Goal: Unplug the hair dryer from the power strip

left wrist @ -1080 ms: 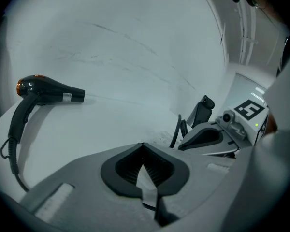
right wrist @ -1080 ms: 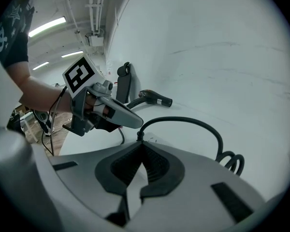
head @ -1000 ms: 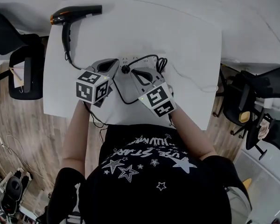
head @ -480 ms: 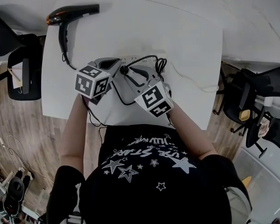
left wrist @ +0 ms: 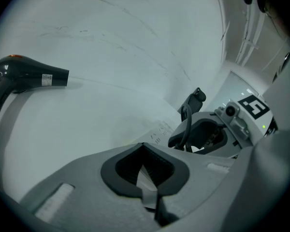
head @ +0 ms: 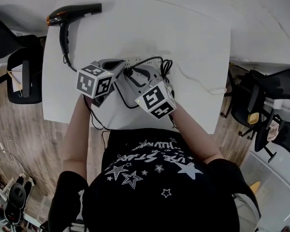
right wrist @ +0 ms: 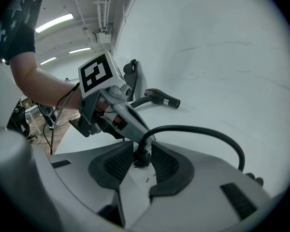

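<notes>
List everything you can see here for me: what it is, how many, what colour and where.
table: one, white, centre.
hair dryer: one, black with an orange end, table's far left corner.
power strip: one, white, mid-table by the grippers.
plug: one, black, on the strip.
cord: one, black, arcs from the plug.
office chairs: several, black, both sides of the table.
floor: wood-look, around the table.
T-shirt: one, black with white stars, on the person.
left gripper: one, grey, fingers together, at the strip.
right gripper: one, grey, fingers opening, plug between them.
</notes>
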Tool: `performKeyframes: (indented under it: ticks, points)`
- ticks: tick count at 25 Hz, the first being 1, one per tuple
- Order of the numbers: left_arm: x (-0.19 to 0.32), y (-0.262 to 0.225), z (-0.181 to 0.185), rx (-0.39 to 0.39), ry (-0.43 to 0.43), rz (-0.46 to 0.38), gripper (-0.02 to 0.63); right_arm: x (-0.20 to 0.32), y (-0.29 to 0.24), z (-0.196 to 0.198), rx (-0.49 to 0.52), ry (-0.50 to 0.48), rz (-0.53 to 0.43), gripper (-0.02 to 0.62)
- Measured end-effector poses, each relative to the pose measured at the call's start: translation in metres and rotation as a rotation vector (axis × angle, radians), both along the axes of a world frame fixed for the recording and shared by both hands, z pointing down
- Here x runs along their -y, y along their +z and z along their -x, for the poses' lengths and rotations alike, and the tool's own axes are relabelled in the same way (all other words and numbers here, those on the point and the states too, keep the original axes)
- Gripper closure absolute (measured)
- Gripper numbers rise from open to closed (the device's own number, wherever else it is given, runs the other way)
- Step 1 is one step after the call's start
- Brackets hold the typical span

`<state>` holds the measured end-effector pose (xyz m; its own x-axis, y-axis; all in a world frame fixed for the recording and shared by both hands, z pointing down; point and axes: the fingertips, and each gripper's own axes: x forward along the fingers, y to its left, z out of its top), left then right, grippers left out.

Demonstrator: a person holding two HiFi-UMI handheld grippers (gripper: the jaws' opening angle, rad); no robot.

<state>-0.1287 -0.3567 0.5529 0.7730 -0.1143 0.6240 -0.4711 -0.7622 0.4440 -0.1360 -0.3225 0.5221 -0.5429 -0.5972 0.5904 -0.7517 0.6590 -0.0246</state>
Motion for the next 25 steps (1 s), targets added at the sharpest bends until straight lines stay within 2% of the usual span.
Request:
performKeyframes:
  ticks: [7, 15, 21, 23, 25]
  points:
    - [0.004, 0.0, -0.001, -0.014, -0.022, 0.015, 0.598, 0.002, 0.004, 0.004, -0.043, -0.033, -0.008, 0.512]
    - [0.003, 0.002, -0.004, -0.011, -0.007, 0.053, 0.598, 0.002, 0.009, 0.007, -0.062, -0.034, -0.002, 0.514]
    - [0.003, 0.002, -0.005, 0.017, -0.001, 0.002, 0.598, -0.004, 0.008, 0.008, -0.12, -0.042, -0.062, 0.523]
    - [0.002, 0.002, -0.006, 0.018, -0.002, -0.012, 0.598, -0.004, 0.01, 0.007, -0.119, -0.057, -0.046, 0.523]
    - [0.002, 0.003, -0.006, 0.015, -0.004, -0.007, 0.598, -0.003, 0.012, 0.007, -0.098, -0.093, 0.013, 0.525]
